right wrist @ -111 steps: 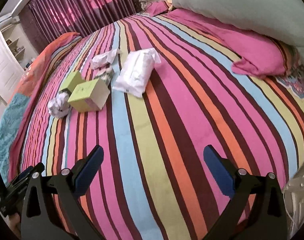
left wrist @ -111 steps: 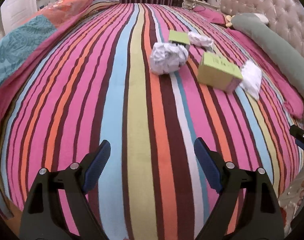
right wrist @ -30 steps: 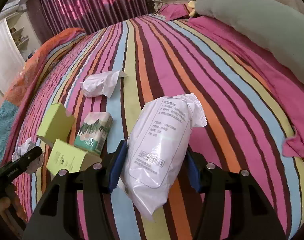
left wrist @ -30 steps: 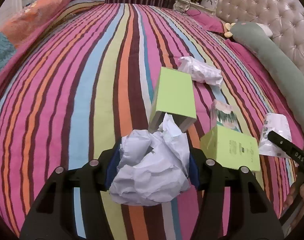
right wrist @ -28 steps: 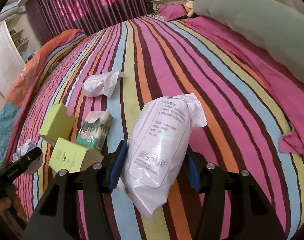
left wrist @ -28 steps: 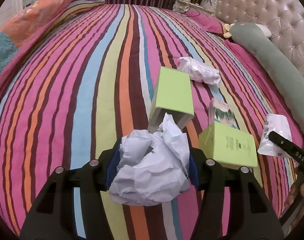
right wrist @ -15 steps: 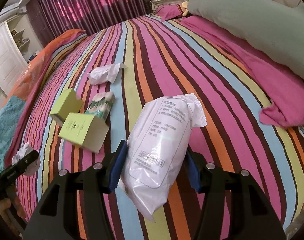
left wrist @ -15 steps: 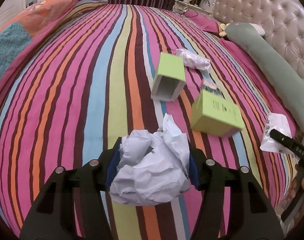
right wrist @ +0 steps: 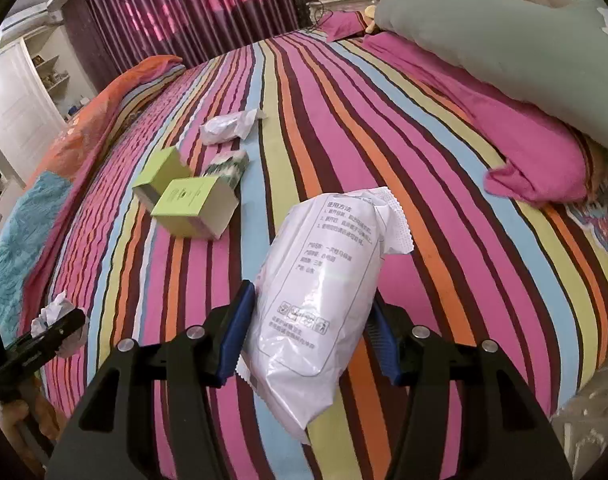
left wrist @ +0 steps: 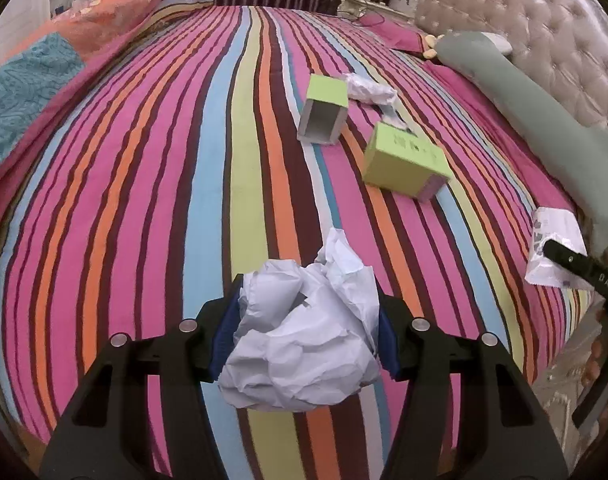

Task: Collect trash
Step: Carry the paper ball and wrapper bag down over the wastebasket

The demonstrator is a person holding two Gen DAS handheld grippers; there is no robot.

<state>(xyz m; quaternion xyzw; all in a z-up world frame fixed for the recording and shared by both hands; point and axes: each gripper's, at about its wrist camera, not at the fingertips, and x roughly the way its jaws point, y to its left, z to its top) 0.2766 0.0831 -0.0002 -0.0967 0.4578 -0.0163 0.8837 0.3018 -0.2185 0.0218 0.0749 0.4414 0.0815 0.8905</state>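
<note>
Fingers of left gripper (left wrist: 304,340) are pinching crumpled paper ball (left wrist: 304,336), light and squashy; right gripper (right wrist: 308,340) is clamping white plastic pack (right wrist: 324,288) mid-body above striped bedspread (right wrist: 444,160), looking soft and slippery, probably sagging.

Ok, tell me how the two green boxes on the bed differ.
The far green box lies with its open end toward the left wrist camera, hollow inside showing; the near green box shows a closed printed top. The far one looks smaller, partly from distance. The near one's end looks pinkish in the left wrist view. Both rest on the striped bedspread, untouched by either gripper.
</note>
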